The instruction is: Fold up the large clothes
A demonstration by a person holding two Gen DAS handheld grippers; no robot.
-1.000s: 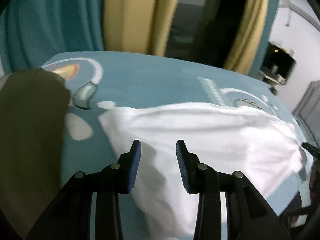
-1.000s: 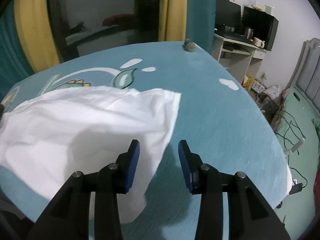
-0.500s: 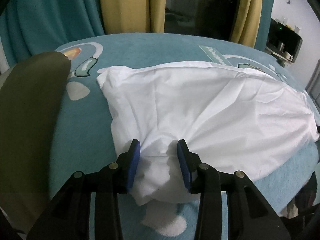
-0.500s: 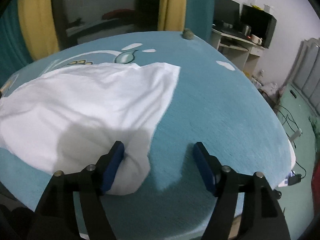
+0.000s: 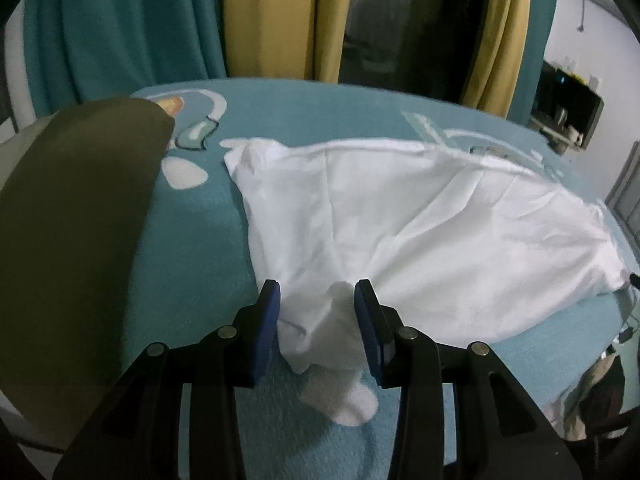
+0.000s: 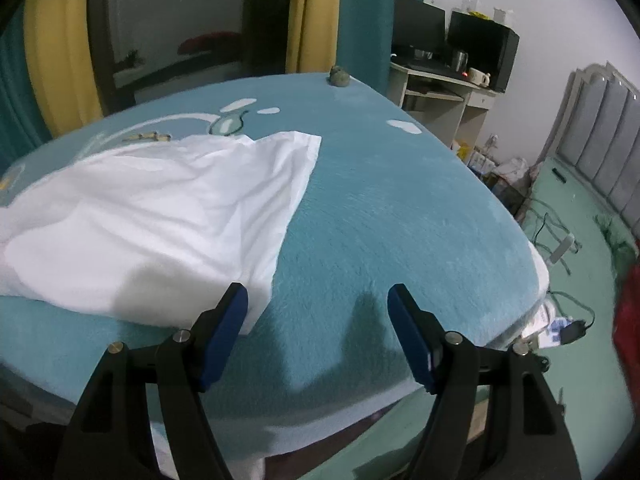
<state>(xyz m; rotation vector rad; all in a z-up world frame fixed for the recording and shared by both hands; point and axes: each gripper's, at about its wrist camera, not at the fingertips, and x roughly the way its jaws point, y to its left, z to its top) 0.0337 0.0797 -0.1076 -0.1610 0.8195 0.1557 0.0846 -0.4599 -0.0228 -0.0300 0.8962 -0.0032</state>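
one olive cushion [image 5: 76, 248] lies beside the white garment [image 5: 420, 232].

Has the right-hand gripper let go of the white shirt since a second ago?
Yes. The right gripper has opened wide and shifted right, off the white shirt edge onto bare teal blanket.

garment: plain white cotton garment [image 5: 420, 224], no print
bed cover: teal fleecy bed cover [image 6: 400, 216], white cloud blobs plus a cartoon motif in pale green, white, yellow
cushion: dull olive-brown rounded cushion [image 5: 76, 216], plain
curtains: long draped curtains [image 5: 200, 20], alternating teal and mustard-yellow panels
left gripper: black arms, blue ribbed pads [image 5: 267, 332]
right gripper: black arms, blue pads [image 6: 224, 330]
desk: off-white desk [image 6: 440, 92], black monitors on top
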